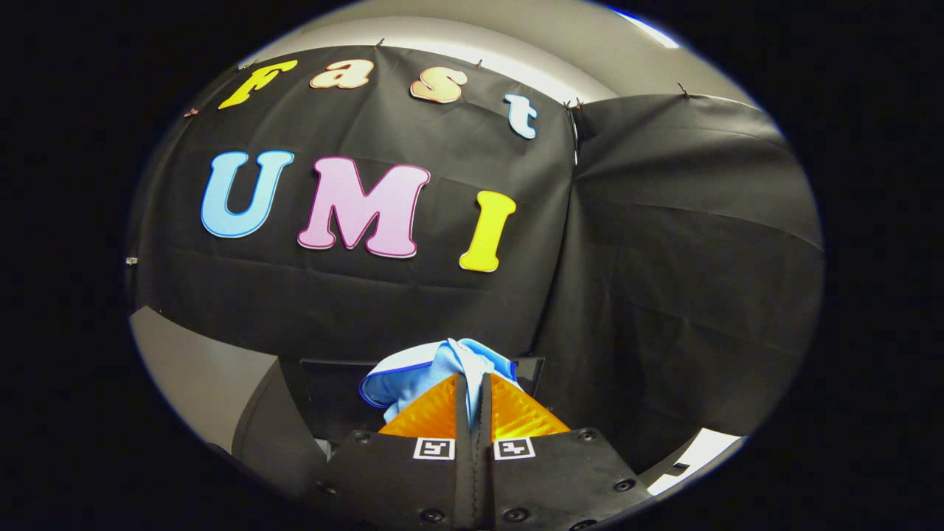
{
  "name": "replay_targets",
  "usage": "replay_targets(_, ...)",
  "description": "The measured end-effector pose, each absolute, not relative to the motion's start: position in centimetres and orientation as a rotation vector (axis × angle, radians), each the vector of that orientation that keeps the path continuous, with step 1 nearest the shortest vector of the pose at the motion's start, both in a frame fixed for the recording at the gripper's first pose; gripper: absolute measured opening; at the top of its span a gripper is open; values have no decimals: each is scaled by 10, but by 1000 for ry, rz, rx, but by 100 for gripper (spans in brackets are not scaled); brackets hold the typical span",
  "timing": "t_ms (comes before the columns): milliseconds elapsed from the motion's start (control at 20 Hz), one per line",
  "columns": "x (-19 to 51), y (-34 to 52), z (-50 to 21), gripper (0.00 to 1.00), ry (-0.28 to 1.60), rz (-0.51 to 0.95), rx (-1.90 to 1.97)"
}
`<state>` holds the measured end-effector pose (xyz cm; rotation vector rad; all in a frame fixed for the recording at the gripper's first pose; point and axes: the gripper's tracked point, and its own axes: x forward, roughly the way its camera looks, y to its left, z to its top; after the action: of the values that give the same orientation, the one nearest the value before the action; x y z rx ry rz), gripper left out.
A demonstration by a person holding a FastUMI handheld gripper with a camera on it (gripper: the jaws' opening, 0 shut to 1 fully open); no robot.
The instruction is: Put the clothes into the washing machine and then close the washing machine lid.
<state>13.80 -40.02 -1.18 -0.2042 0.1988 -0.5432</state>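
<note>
A pale grey flat tabletop [195,369] spreads out left of a dark grey, round-edged plastic body [269,431] that appears to stand on it. Right of that body, the gripper [473,383] pinches a light blue cloth [413,380] between both fingers.

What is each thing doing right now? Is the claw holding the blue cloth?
Gripper: fingers nearly closed, pinching the cloth between them.
Cloth: light blue, bunched up, held between the fingers and lifted, spilling over their tips.
Washing machine: dark shape just beyond the fingers; too hidden to tell whether its lid is open.
</note>
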Motion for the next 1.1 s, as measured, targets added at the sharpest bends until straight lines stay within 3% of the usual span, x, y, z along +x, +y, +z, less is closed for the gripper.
replay_targets(550,143,-414,-153,5,498,-588,-66)
replay_targets(1000,109,-440,-306,5,874,-595,21)
replay_targets(1100,108,-439,-313,42,892,-586,-8)
